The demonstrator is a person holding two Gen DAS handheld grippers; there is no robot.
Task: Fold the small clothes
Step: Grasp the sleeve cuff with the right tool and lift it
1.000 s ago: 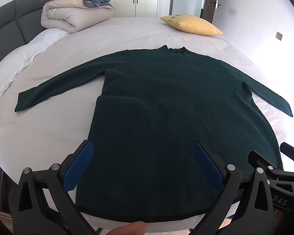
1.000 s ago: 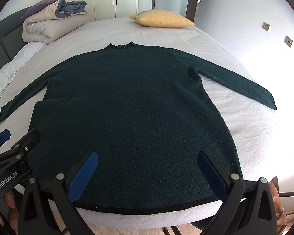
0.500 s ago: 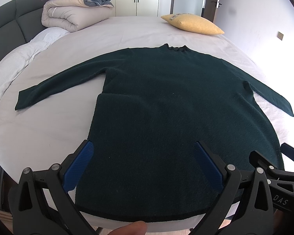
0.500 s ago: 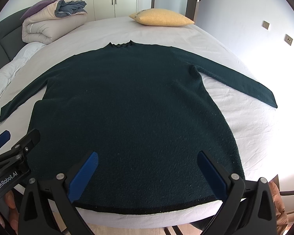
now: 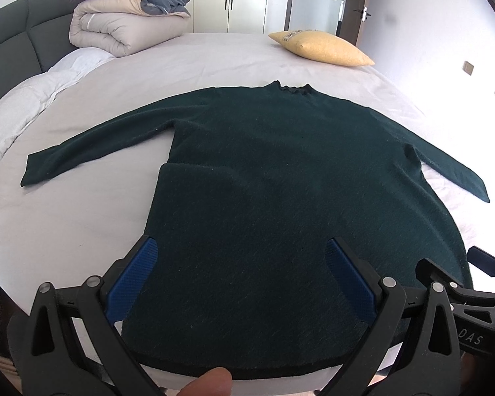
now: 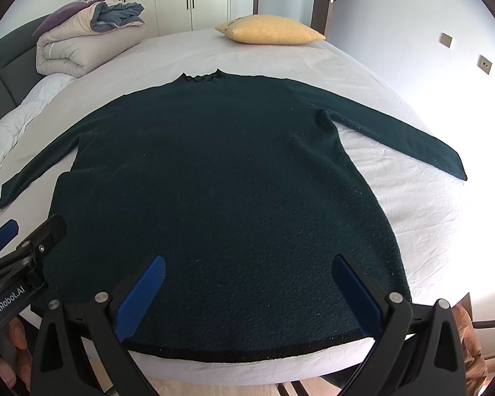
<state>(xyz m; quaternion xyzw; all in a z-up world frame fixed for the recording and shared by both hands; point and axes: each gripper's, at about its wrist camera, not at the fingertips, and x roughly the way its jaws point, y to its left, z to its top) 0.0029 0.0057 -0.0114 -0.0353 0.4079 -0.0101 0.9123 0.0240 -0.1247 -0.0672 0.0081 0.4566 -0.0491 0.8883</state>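
Nothing much has shifted since the earlier frames: both grippers hang at the near edge of the bed as before, and only the left wrist view has crept very slightly, the sweater sitting a touch lower in it.

In the left wrist view the left gripper fills the bottom of the frame, its two blue-padded fingers spread wide apart with nothing between them, above the lower left part of the dark green sweater. A fingertip of the person shows at the bottom centre. In the lower right of the same view, part of the right gripper pokes in beside the sweater's hem.

In the right wrist view the right gripper also stands open and empty, its blue pads over the lower part of the garment near the hem, which lies just short of the mattress edge. The left gripper appears at the lower left of this view, with a hand around its handle.

Beyond the tools, the sweater lies flat across the middle of the white bed, collar toward the top of the frame, both sleeves stretched out to left and right. A fold edge crosses its left side below the sleeve. At the upper left sits a folded duvet stack against the dark headboard; a yellow pillow lies at the top, right of centre.
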